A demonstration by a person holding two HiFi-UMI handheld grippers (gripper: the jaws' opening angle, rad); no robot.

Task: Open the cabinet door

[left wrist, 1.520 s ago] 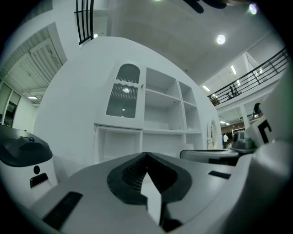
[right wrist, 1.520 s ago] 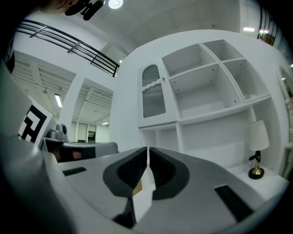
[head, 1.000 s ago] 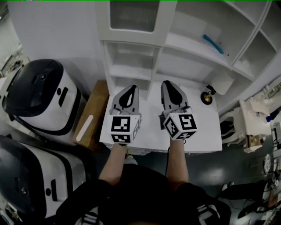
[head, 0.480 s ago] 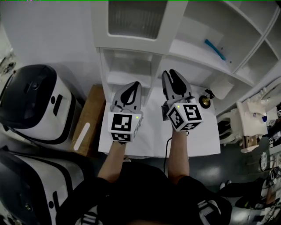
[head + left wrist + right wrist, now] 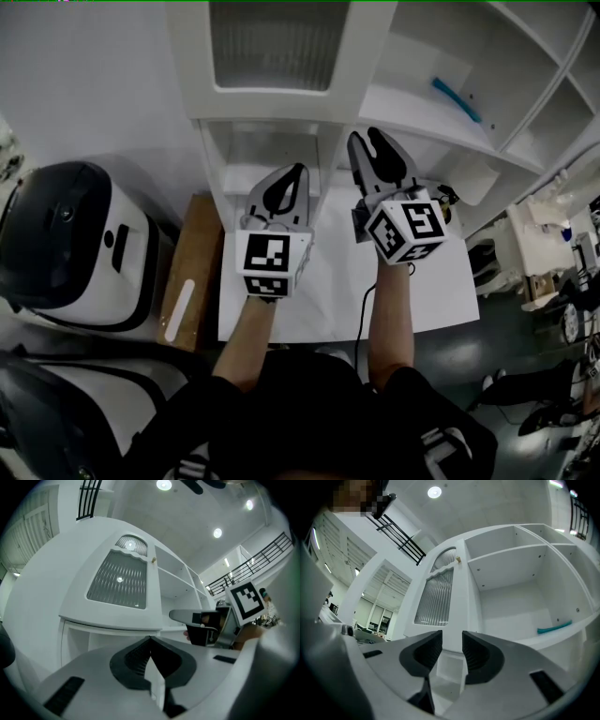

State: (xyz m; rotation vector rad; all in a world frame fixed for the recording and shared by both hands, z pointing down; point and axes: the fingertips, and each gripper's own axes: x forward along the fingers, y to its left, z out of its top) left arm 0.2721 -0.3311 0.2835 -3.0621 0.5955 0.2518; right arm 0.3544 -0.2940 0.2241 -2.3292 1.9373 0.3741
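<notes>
Cabinet door [image 5: 272, 47] sits up ahead of the right gripper [image 5: 380, 141], whose empty jaws have just been opening, likely for it; left gripper [image 5: 296, 172] clenched.

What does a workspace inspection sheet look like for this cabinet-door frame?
Surface: white tabletop below the cabinet.
Job's things: cabinet door with ribbed glass looks shut; small knob near its edge, untouched.
Clutter: teal object on the open shelves; cardboard box beside the tabletop.
Grippers: left gripper shut, empty; right gripper open, jaws just been opening, nothing between them; neither touches the door.
Cables: black cable trails from the right gripper over the tabletop.
Surroundings: open shelves right of the door; black-and-white machines at left.
</notes>
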